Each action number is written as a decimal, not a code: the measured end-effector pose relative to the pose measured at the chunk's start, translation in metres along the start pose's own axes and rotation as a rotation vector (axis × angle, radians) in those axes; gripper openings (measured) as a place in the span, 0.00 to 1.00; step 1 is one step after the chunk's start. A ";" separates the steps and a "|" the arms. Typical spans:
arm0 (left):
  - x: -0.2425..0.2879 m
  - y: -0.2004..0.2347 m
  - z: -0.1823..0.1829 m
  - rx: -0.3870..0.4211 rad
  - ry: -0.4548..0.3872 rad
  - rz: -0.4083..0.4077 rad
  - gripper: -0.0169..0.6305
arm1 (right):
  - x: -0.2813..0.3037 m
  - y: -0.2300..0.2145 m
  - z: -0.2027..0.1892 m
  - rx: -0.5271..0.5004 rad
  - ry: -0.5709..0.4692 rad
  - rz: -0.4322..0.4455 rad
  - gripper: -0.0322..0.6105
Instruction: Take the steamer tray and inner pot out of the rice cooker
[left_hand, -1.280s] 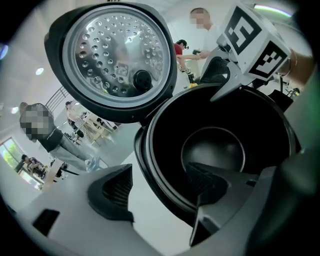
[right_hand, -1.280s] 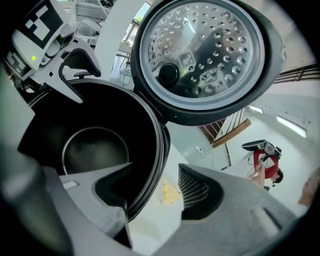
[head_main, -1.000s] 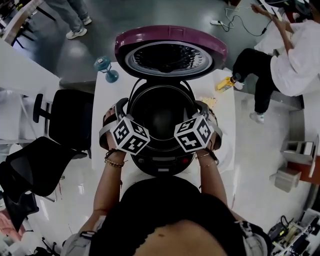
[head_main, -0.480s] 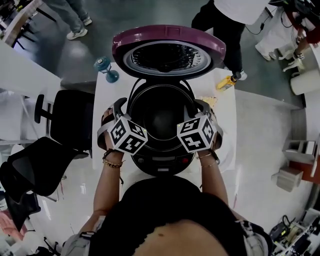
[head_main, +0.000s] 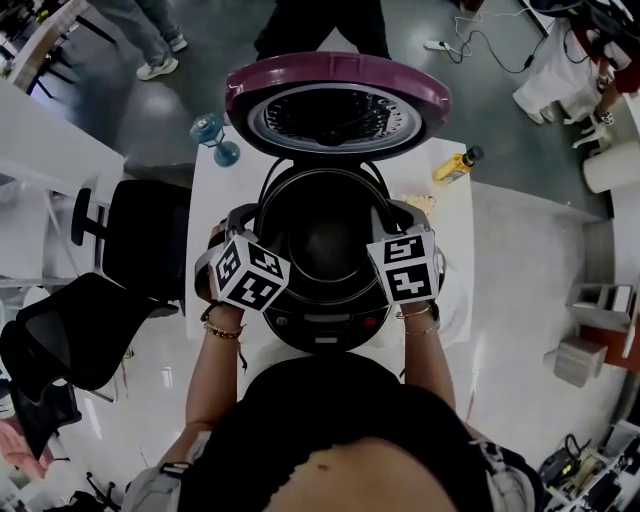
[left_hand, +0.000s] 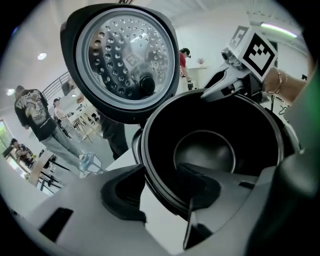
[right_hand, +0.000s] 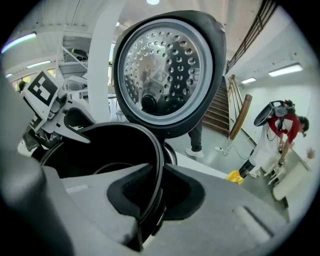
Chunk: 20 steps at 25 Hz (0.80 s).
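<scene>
While the inner pot (head_main: 322, 235) is sitting in the rice cooker (head_main: 325, 322), the right tongs (right_hand: 159, 175) are closing, pinching its right rim. The left tongs (left_hand: 162, 174) are closing astride the left rim, not biting yet. I'm expecting a level two-sided lift next.

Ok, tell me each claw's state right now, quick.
Left claw: closing, not yet clamped, inner pot rim between its pads.
Right claw: closing, pads pressing on the inner pot rim.
</scene>
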<state>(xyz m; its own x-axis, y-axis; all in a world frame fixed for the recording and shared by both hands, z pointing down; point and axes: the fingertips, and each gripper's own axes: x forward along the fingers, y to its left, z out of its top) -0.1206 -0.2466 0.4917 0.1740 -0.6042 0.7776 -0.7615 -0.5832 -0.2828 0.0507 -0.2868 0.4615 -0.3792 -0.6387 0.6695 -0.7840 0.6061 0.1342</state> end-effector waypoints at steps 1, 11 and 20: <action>-0.001 0.000 0.001 -0.005 -0.004 -0.003 0.33 | -0.001 -0.001 0.000 0.019 -0.004 0.005 0.12; -0.008 0.006 0.007 -0.141 -0.059 -0.047 0.23 | -0.002 -0.004 -0.001 0.205 -0.083 0.109 0.09; -0.023 0.008 0.011 -0.298 -0.136 -0.124 0.18 | -0.014 -0.004 0.009 0.211 -0.126 0.123 0.09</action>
<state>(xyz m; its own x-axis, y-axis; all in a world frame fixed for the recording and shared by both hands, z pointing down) -0.1243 -0.2437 0.4658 0.3425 -0.6172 0.7084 -0.8748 -0.4846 0.0008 0.0543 -0.2845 0.4452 -0.5255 -0.6288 0.5732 -0.8085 0.5788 -0.1062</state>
